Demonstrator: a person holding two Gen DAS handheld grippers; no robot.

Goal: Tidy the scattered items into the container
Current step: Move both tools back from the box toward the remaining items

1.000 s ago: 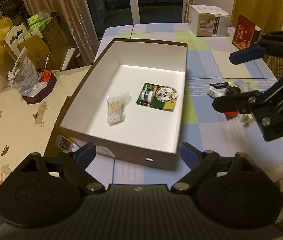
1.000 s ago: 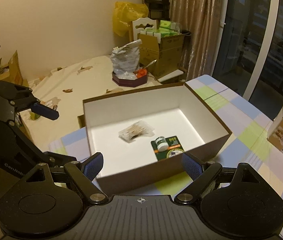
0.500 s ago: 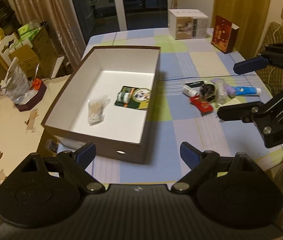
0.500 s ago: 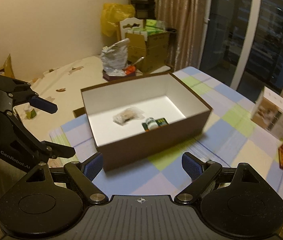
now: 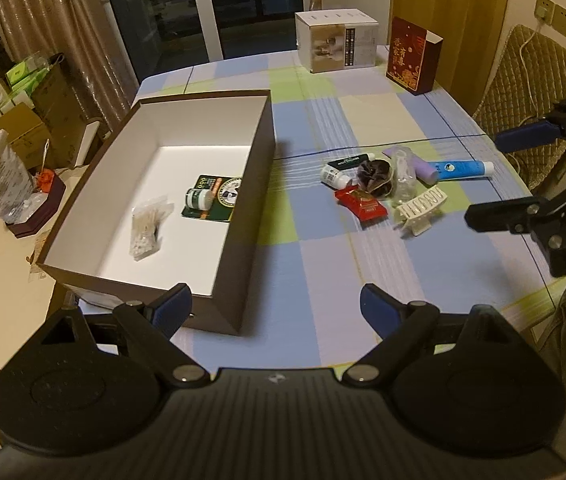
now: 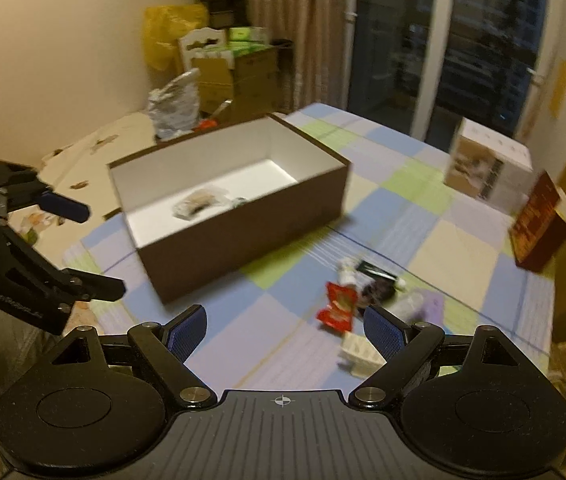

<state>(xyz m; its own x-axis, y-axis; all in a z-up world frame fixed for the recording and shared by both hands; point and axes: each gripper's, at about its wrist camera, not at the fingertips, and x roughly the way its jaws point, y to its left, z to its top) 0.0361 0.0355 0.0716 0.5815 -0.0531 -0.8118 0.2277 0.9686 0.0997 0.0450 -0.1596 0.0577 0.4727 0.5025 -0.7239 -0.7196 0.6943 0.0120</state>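
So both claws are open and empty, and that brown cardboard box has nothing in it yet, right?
Not quite. Both the left claw and the right claw are open and empty, but the brown cardboard box already holds a clear bag of cotton swabs and a green card with a small jar, as the left wrist view shows.

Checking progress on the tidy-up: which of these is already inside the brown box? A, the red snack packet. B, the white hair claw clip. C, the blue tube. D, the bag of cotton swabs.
D: the bag of cotton swabs lies on the white floor of the brown box, while the red snack packet, blue tube and white hair claw clip lie on the tablecloth.
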